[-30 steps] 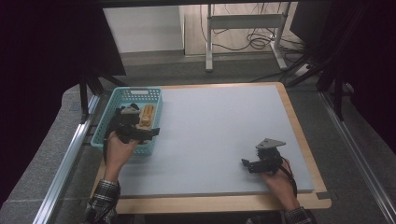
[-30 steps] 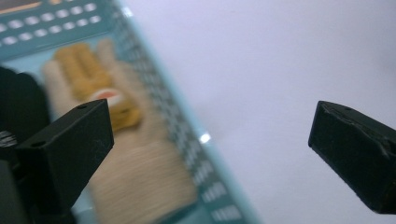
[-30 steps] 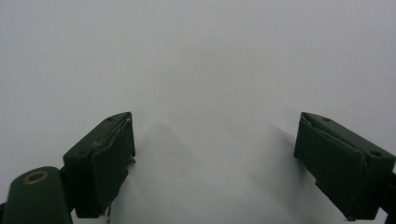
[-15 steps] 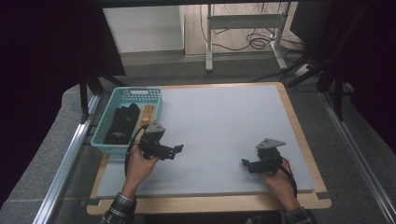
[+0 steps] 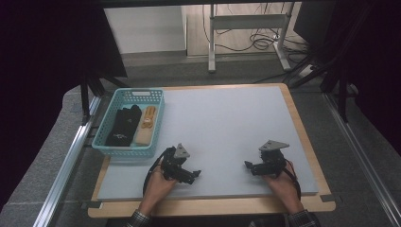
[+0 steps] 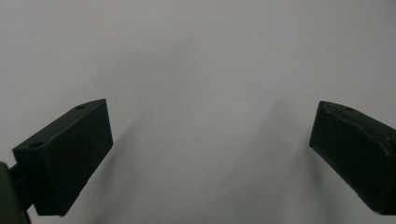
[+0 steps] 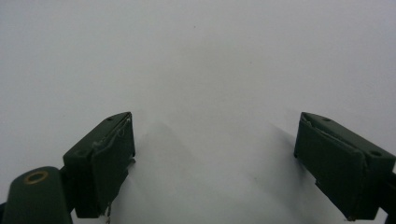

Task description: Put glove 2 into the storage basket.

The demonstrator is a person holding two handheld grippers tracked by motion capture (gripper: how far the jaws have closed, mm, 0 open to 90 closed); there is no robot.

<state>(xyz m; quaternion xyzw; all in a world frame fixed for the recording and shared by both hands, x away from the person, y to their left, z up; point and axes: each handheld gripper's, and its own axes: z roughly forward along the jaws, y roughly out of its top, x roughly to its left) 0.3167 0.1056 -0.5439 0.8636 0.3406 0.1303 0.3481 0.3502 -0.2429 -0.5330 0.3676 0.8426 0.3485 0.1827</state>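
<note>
Basket (image 5: 113,147), teal, centre-left of frame, on desk (image 5: 227,118); holds black item (image 5: 122,125) and tan item (image 5: 147,124). Left claw (image 5: 195,174), lower centre, jaws wide, empty. Right claw (image 5: 248,165), lower right, jaws wide, empty.

I'm seeing a grey mat (image 5: 227,127) on a wooden board (image 5: 213,205). At the far side, there's a white desk frame (image 5: 246,21) and loose floor cables (image 5: 260,41).
</note>
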